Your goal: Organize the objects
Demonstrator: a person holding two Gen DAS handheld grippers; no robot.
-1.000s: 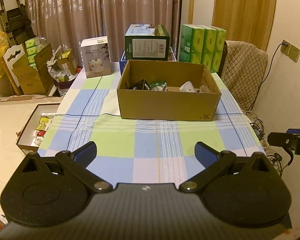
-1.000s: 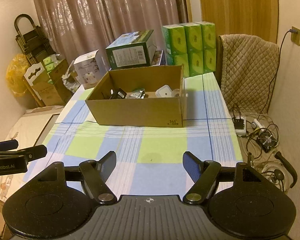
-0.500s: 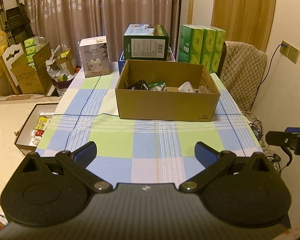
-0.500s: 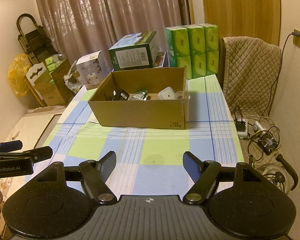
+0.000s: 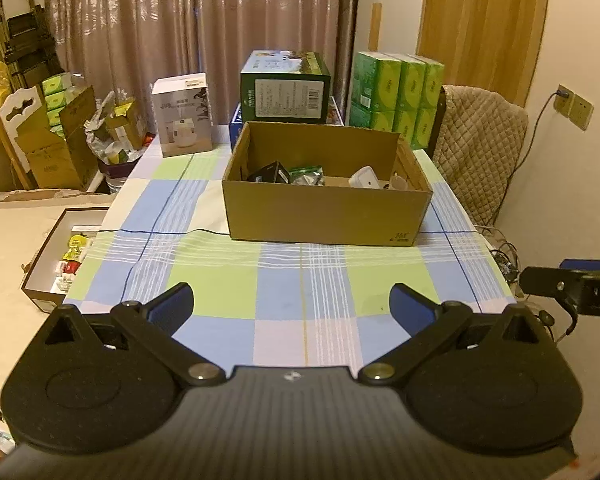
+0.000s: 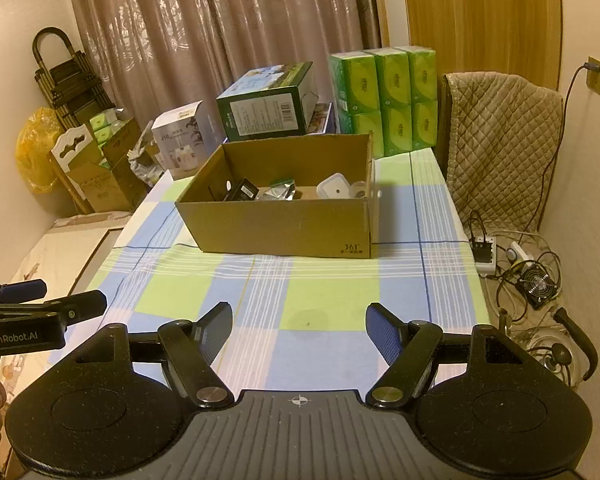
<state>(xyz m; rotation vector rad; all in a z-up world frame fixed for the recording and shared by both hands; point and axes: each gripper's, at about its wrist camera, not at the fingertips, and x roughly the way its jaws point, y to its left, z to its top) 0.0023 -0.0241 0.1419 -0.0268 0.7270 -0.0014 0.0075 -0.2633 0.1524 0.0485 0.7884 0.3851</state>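
Near half of tablecloth bare up to the cardboard box, which blocks the middle. Passable strips along left and right edges. Far edge walled by white carton, green carton, tissue packs.

Matt corrugated cardboard box, woven checked cloth tablecloth, glossy plastic-wrapped tissue packs

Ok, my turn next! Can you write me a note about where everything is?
Left tool: open, holding nothing, over the checked tablecloth.
Right tool: open, holding nothing too.
The cardboard box sits mid-table, with a black item, a foil packet and a white item inside.
Nothing loose lies on the cloth in front of the box.
Left to do: hard to tell; perhaps check the boxes behind.
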